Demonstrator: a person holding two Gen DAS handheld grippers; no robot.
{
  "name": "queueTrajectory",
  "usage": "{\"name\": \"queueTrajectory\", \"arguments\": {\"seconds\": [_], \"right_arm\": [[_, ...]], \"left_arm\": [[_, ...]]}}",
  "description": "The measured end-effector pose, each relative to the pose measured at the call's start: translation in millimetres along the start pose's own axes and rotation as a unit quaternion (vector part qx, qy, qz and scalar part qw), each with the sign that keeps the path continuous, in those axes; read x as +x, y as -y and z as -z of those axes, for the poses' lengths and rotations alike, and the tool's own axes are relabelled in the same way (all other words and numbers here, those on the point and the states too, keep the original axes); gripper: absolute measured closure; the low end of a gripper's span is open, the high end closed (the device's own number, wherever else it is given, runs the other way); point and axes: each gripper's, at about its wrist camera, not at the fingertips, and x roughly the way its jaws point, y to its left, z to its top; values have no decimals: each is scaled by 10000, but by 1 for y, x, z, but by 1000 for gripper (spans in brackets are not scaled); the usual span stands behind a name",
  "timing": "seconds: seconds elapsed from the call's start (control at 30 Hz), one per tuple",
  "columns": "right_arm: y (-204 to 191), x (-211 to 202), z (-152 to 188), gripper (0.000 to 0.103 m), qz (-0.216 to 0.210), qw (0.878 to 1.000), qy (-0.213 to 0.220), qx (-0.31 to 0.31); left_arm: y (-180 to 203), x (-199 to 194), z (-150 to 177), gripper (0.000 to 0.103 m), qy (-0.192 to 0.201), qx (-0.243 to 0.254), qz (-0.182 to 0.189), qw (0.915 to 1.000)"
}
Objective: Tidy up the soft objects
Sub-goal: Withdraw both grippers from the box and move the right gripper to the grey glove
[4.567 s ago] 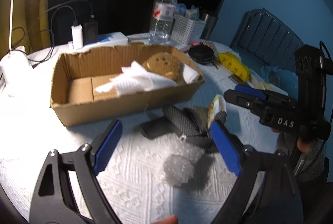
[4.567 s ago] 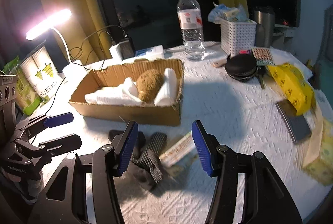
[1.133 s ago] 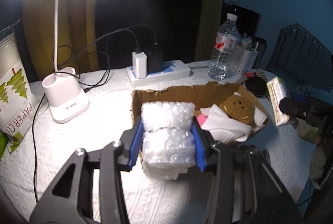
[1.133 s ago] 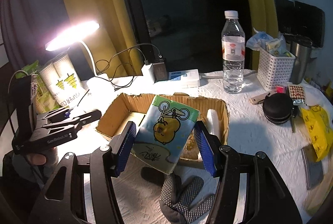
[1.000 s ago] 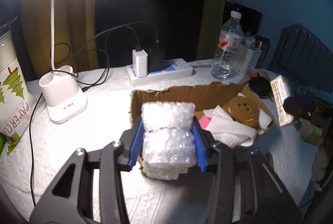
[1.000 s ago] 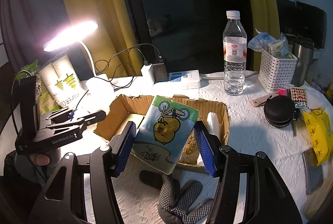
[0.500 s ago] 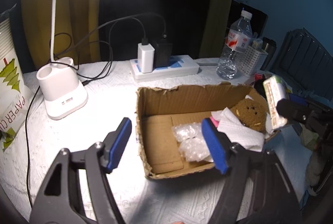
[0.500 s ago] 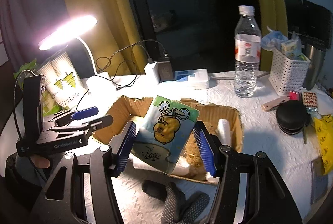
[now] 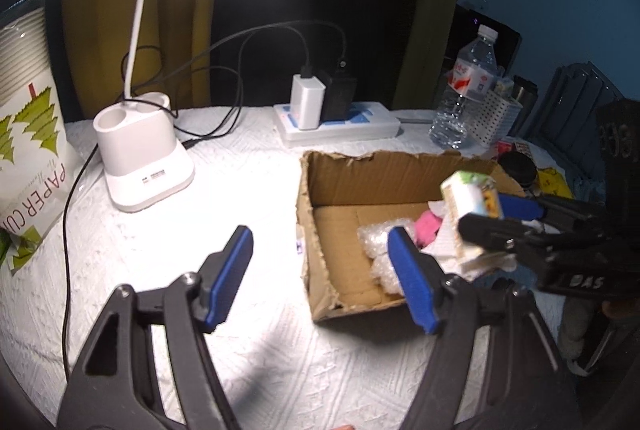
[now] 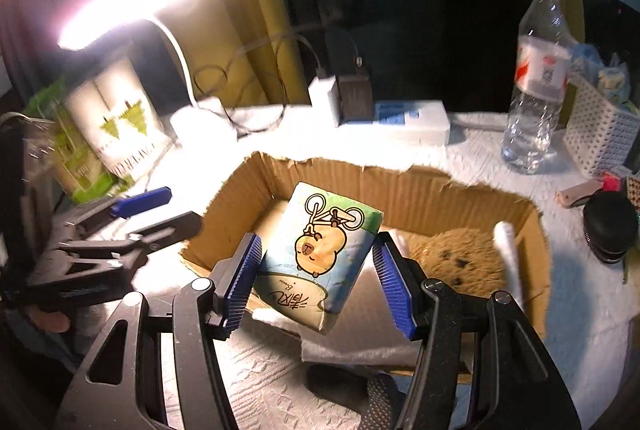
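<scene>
The left gripper (image 9: 320, 270), black-framed with blue pads, angles downward over the white textured tablecloth (image 9: 224, 190), just outside the near left corner of the open brown cardboard box (image 9: 320, 186). Its jaws stand wide apart with nothing between them; the right pad overlaps the box's near edge in the left wrist view. The crumpled clear bubble wrap (image 9: 376, 242) lies loose on the box floor, beside a pink soft item (image 9: 428, 226) and white tissue paper (image 9: 444, 242).

The right gripper (image 10: 316, 278) tilts downward from the box's near side, its two blue ribbed pads pressing the sides of a soft pack of tissues (image 10: 316, 254) printed with a cartoon animal on a bicycle. The pack hangs tilted above the box's left half, clear of the floor. To its right inside the box sit a brown fuzzy plush (image 10: 456, 258) and a white roll (image 10: 508, 258) leaning near the right wall.

A dark patterned glove (image 10: 372, 402) lies on the tablecloth in front of the box, below the right gripper. A white desk lamp (image 9: 140, 158) shines over the table.
</scene>
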Motion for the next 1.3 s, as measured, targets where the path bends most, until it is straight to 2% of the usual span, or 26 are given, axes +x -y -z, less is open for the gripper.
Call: {"name": "queueTrajectory", "arguments": {"seconds": [0.13,0.23,0.43,0.6,0.93,1.3], "right_arm": [[0,26,5,42,183,9991,-391,47],[-4,37,7,42,253,9983,-517,7],[-17,40,3,42,-45,9982,-579,-116],[-29,44,5,42,-42,9975,-648,-293],[-20,8,6,41,147,9994,-212,-211],[-15,-39,29,41,257,9996,69,-135]], "left_arm": [[-6,-2,1,32,9,-46,5,10000],[-9,-4,2,32,20,-68,15,10000],[-9,-7,3,32,31,-72,4,10000],[-9,-14,4,32,84,-59,-41,9999],[4,-28,8,32,170,81,-69,9998],[36,-39,22,32,153,276,33,9995]]}}
